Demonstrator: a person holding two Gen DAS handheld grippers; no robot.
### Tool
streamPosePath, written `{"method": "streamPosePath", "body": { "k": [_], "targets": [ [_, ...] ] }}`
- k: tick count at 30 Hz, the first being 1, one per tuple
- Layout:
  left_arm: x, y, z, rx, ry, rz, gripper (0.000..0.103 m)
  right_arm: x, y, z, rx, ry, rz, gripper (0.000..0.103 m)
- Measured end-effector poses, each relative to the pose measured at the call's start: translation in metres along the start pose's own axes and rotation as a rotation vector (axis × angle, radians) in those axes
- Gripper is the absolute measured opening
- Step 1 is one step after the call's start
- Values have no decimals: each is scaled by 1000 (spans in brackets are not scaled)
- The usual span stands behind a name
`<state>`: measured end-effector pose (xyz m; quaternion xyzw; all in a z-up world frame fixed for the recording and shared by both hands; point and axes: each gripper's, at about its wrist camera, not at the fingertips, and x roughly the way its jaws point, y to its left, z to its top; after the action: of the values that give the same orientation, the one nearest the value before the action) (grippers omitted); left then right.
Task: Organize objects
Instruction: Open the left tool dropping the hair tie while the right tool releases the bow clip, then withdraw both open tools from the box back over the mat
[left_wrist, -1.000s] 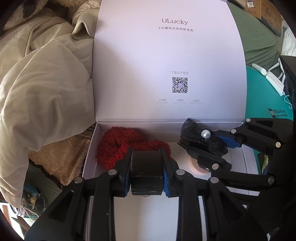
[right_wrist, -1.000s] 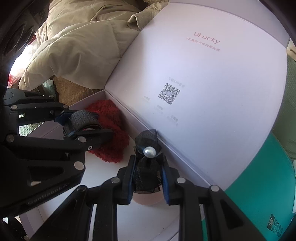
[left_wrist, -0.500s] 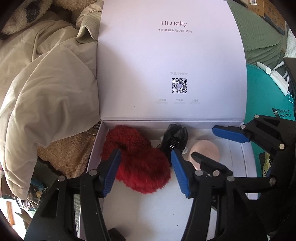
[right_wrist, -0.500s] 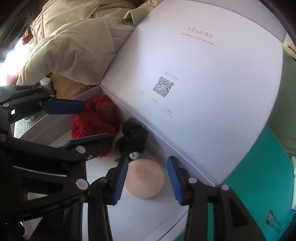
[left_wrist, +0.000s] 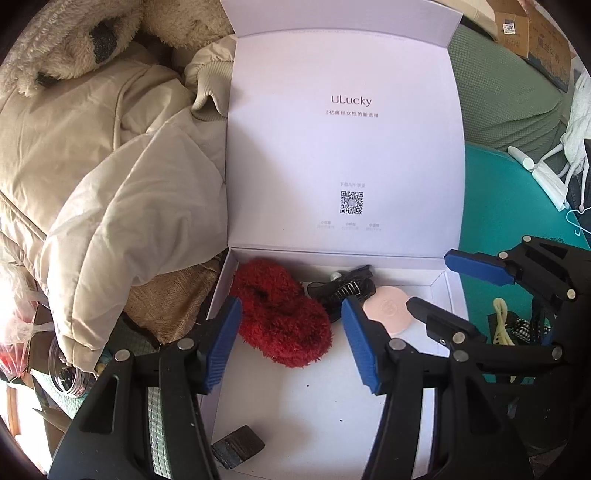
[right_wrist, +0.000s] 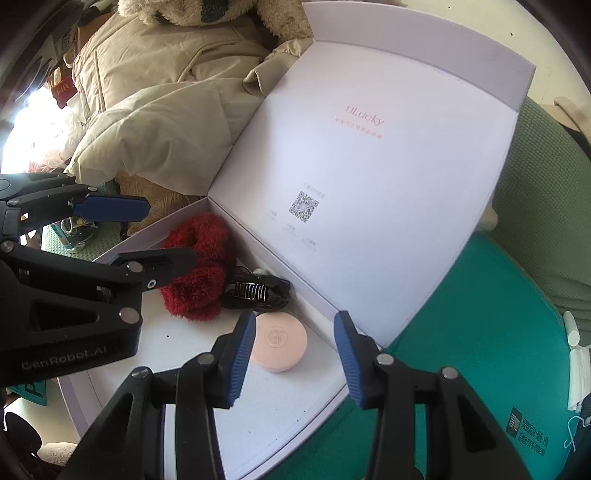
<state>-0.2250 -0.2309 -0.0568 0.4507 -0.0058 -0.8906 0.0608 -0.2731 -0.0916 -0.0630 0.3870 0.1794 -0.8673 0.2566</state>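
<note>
A white box (left_wrist: 439, 275) lies with its lid (left_wrist: 343, 147) standing up at the back. Inside rest a fluffy red scrunchie (left_wrist: 280, 317), a black hair clip (left_wrist: 343, 288), a round pink compact (left_wrist: 388, 310) and a small dark grey piece (left_wrist: 238, 446) near the front. My left gripper (left_wrist: 291, 347) hovers open over the scrunchie, holding nothing. My right gripper (right_wrist: 295, 354) hangs open above the pink compact (right_wrist: 280, 341), also holding nothing. The black clip (right_wrist: 255, 291) lies between the compact and the red scrunchie (right_wrist: 199, 266). The left gripper (right_wrist: 147, 232) shows at the left.
A beige jacket (left_wrist: 110, 184) and a plush toy (left_wrist: 74, 37) crowd the box's left side. A teal surface (left_wrist: 498, 192) lies under the box on the right, with white hangers (left_wrist: 546, 177), a green cushion (left_wrist: 498, 92) and a cardboard box (left_wrist: 535, 44) beyond.
Both grippers opened and rose away from the box floor. The left let go of the dark grey piece, the right of the black clip; both things now lie in the box.
</note>
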Motion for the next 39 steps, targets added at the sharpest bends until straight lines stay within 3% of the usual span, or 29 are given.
{"method": "streamPosePath", "body": {
  "k": [6, 8, 19, 39],
  "targets": [
    [-33, 0, 2, -5, -24, 12, 55, -27, 0, 4, -6, -28, -17, 44],
    [-64, 3, 11, -6, -31, 16, 55, -40, 7, -2, -9, -41, -25, 44],
    [-143, -8, 20, -21, -87, 32, 55, -118, -4, 3, -13, -112, -53, 44],
    [-242, -31, -17, -45, -135, 30, 62, -216, 12, -29, -5, -189, -73, 44]
  ]
}}
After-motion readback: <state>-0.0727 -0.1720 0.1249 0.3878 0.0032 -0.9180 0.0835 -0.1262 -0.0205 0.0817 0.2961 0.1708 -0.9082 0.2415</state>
